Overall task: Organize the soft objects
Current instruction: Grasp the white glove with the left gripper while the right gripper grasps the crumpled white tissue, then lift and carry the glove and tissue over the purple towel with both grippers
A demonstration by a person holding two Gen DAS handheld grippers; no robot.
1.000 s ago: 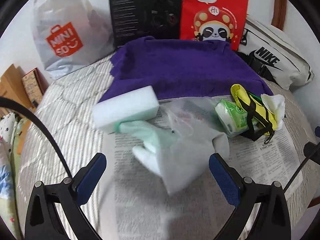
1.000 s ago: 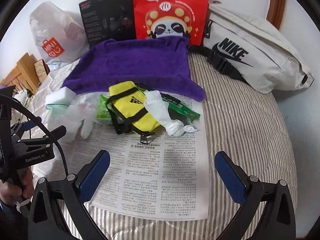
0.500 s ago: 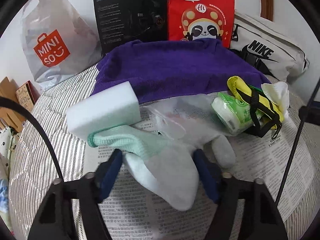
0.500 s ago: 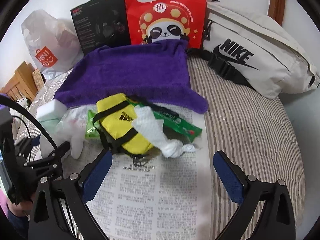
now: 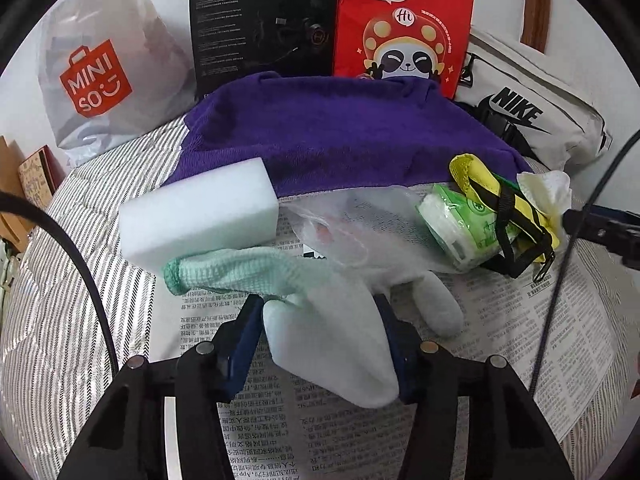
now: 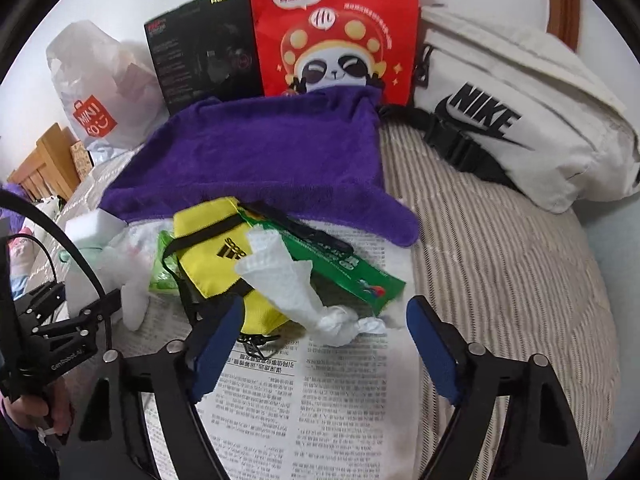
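Observation:
A white glove [image 5: 332, 344] with a mint-green cuff lies on the newspaper [image 5: 520, 340]. My left gripper [image 5: 320, 346] has its blue pads against both sides of the glove, jaws still closing. Behind the glove are a white sponge block [image 5: 200, 208], a clear plastic bag [image 5: 360, 224] and a purple towel [image 5: 340, 132]. My right gripper [image 6: 324, 340] is closing too; a twisted white tissue [image 6: 288, 280] lies between its pads, untouched. The tissue rests on a yellow pouch [image 6: 208, 248] and a green packet [image 6: 348, 276].
A Miniso plastic bag [image 5: 96, 80], a black box [image 5: 264, 20], a red panda paper bag [image 5: 404, 28] and a white Nike waist bag [image 6: 520, 120] line the wall at the back. A green tissue pack [image 5: 460, 224] lies by the pouch. Striped bedding [image 6: 500, 280] surrounds the newspaper.
The left jaws came in from wide apart onto the glove. The right gripper moved down and closer to the tissue and pouch, and its jaws narrowed.

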